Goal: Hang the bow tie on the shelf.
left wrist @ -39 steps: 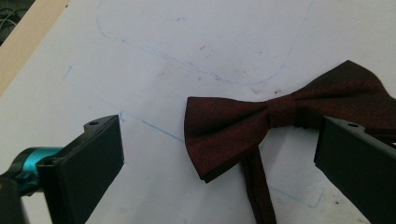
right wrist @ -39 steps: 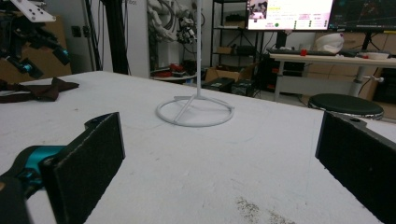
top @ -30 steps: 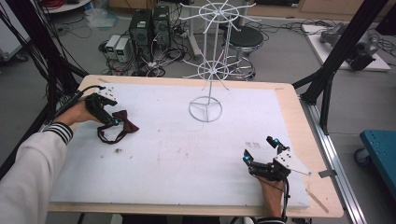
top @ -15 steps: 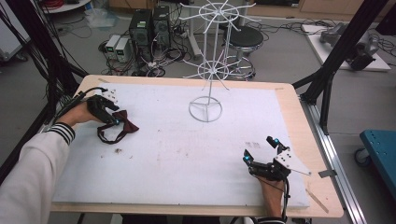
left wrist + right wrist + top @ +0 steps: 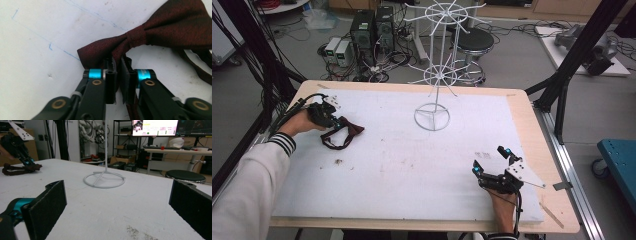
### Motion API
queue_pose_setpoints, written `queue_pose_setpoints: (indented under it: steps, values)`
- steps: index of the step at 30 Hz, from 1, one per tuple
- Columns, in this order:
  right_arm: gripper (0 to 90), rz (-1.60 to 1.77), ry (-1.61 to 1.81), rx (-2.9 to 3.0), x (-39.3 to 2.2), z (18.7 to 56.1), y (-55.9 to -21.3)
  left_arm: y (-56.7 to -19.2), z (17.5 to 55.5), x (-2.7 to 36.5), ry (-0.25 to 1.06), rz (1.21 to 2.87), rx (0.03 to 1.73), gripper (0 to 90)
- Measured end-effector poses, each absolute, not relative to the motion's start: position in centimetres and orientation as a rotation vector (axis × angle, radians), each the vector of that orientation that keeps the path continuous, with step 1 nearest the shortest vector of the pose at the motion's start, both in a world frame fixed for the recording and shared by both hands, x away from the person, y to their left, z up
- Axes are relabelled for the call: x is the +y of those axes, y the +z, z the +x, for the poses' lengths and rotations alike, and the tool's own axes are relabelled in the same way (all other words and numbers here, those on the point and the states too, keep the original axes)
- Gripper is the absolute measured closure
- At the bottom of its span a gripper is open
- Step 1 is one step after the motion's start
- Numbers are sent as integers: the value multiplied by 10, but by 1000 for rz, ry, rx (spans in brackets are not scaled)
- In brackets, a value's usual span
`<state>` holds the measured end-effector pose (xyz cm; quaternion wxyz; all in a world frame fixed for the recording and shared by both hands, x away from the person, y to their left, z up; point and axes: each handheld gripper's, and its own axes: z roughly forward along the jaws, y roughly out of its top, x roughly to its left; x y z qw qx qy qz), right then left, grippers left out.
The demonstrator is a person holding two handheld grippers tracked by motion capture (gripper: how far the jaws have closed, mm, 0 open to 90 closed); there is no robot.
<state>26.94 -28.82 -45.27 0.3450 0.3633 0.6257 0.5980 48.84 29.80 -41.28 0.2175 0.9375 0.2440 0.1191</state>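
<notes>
Jaws, left gripper: nearly closed, pinching the dark red bow tie.
Jaws, right gripper: spread wide, empty, lower right.
White wire rack: upper centre of the table.

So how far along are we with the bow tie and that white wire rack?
Done: the left tool has closed on one wing of the maroon bow tie. In hand: the tie lies on the white mat, gripped there. Left: nothing hangs on the wire rack, so presumably lifting and hanging it. The right tool waits open, empty.
</notes>
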Motion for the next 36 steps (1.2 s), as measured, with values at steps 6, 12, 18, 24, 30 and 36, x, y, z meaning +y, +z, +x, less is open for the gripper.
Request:
queue_pose_setpoints:
  steps: [6,12,18,24,30,36]
  values:
    - [5,946,1555,1624,-288,270,-453,-411,486,296,348,2613,680,852]
    - [5,947,1556,1624,-288,269,-453,-406,484,296,322,2597,707,851]
    - [5,942,1555,1624,-288,270,-453,-399,480,294,324,2565,810,852]
    - [5,935,1549,1629,-288,270,-453,-390,471,290,323,2514,903,853]
    - [5,910,1540,1641,-286,269,-452,-377,457,293,327,2445,946,853]
    - [5,927,1565,1634,-290,270,-452,-360,444,289,360,2403,927,853]
